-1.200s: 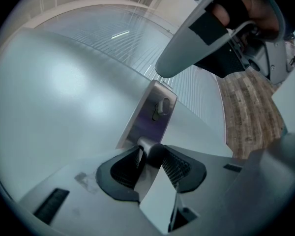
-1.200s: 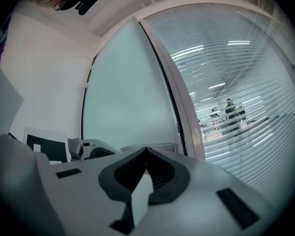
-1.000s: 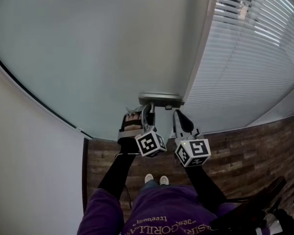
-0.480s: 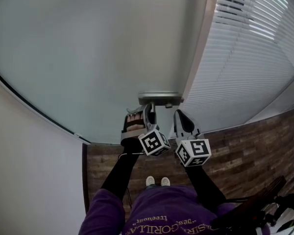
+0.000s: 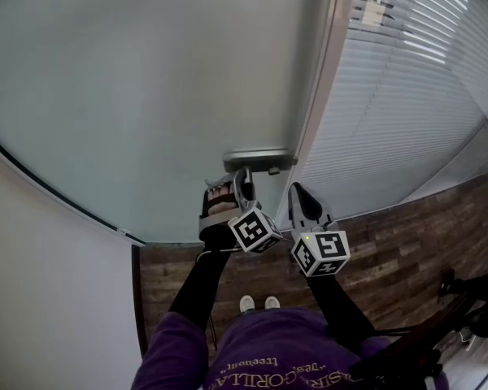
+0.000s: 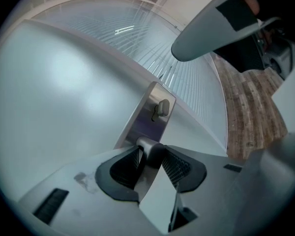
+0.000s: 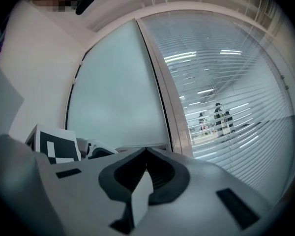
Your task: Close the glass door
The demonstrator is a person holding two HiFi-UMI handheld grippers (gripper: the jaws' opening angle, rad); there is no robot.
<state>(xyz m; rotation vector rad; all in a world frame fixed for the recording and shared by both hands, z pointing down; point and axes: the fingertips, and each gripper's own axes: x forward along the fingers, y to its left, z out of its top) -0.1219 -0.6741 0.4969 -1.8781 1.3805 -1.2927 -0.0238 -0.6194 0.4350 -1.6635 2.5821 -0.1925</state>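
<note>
Head view: the frosted glass door (image 5: 146, 80) fills nine to twelve o'clock. The left gripper (image 5: 242, 182) clamps the door's lever handle (image 5: 246, 174) at centre. The right gripper (image 5: 301, 195) is at its three o'clock. At six, a purple shirt (image 5: 260, 356) bears upside-down print, partly "GORILLA".

Left gripper view: the pads pinch the metal lever, with a thumb-turn (image 6: 161, 108) at twelve.

Right gripper view: the jaws meet with nothing between them. The door is at eleven and the blinds (image 7: 226, 82) at two.

Soft, even light glows through the frosted glass door (image 5: 146, 80) and the blinds (image 5: 407, 96), where a few bright streaks glare. The wooden floor (image 5: 390, 242) lies dim. Every view bends strongly at its edges, and both gripper views fade to black corners.
</note>
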